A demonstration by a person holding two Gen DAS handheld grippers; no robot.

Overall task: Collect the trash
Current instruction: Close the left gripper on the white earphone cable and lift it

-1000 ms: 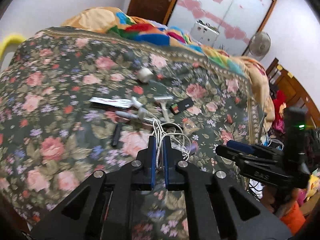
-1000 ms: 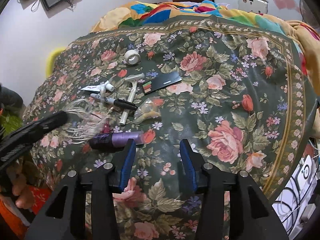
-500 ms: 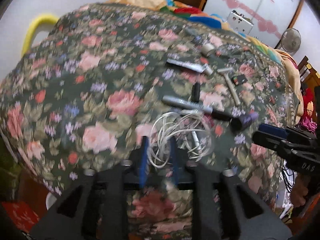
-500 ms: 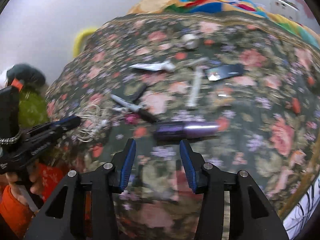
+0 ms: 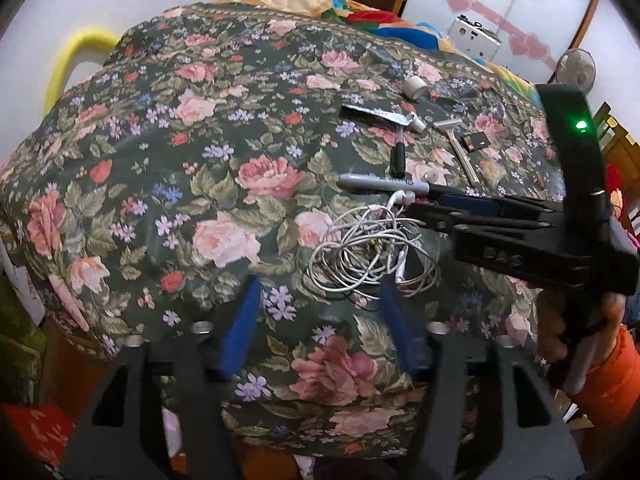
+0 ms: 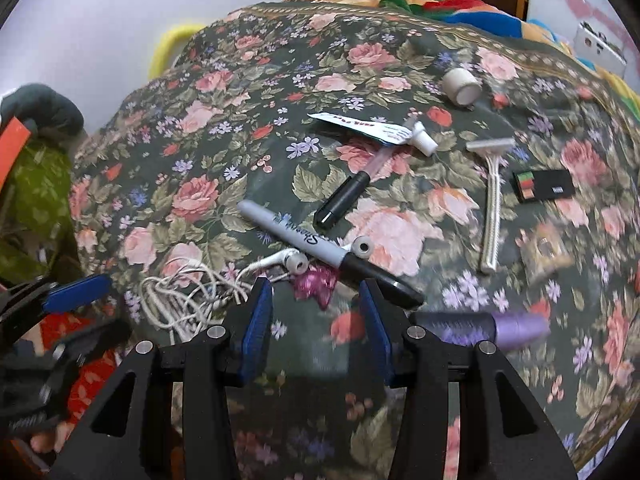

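A tangled white earphone cable (image 5: 368, 256) lies on the floral bedspread (image 5: 224, 184), just past my left gripper (image 5: 320, 316). Its jaws are opening, and its pads stand clear of the cable. My right gripper (image 6: 316, 312) is open over a crumpled pink wrapper (image 6: 316, 282), which lies just ahead between its tips. A grey marker (image 6: 304, 240) crosses right behind the wrapper. The cable (image 6: 188, 300) also lies left of the right gripper, with the left gripper (image 6: 86, 304) beyond it. From the right, the right gripper (image 5: 436, 206) reaches in over the marker (image 5: 384, 184).
A purple tube (image 6: 496, 328), razor (image 6: 494, 200), black card (image 6: 544, 186), squeezed paste tube (image 6: 376, 130), black-capped pen (image 6: 344, 200) and tape roll (image 6: 462, 86) are scattered on the bed. A bright blanket (image 5: 360, 12) is heaped at the far end. The bed edge drops off near me.
The left gripper was shut on the cable, swung left and down, then opened; the cable now rests on the bedspread. The right gripper moved left from the purple tube to the pink wrapper.
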